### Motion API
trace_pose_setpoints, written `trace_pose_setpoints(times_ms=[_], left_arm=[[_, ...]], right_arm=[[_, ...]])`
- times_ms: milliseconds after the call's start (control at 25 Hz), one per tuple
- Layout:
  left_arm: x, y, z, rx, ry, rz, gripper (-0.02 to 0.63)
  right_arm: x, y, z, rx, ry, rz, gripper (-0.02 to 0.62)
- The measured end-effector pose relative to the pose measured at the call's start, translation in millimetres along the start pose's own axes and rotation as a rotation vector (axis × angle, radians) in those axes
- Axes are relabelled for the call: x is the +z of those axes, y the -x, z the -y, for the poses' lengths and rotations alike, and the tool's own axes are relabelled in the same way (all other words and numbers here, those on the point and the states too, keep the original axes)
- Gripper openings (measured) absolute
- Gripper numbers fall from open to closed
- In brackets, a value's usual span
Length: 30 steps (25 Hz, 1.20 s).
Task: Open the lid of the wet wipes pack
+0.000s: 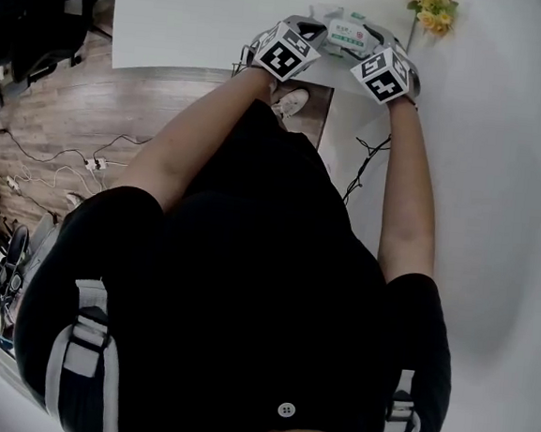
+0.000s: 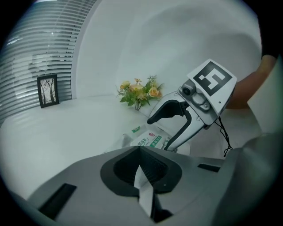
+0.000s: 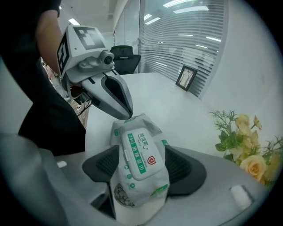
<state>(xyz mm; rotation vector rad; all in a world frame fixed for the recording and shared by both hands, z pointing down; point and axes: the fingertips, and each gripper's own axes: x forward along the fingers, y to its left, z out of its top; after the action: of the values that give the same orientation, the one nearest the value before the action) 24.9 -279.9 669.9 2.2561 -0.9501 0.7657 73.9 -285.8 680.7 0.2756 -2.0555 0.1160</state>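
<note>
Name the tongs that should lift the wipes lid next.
Left, probably. The right tongs clamp the pack across its middle, steadying it; the left tongs only pinch its thin end beside the closed lid.

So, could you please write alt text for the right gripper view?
A white wet wipes pack, its lid shut, sits clamped in the right gripper. The left gripper pinches the pack's far end over a white table.
</note>
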Motion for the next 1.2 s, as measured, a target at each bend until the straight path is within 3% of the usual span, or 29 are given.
trace_pose_setpoints(times_ms=[560,1200], left_arm=[[-27.2,-27.5,-6.8,0.011,0.043,-0.107,0.008],[-28.2,-25.7,-9.9,0.022,0.054,-0.104,0.008]], right_arm=[[-10.9,-28.3,-6.7,0.097,0.214,-0.140,0.333],[-4.3,-28.0,-8.5,0.166,0.265,-0.166,0.275]])
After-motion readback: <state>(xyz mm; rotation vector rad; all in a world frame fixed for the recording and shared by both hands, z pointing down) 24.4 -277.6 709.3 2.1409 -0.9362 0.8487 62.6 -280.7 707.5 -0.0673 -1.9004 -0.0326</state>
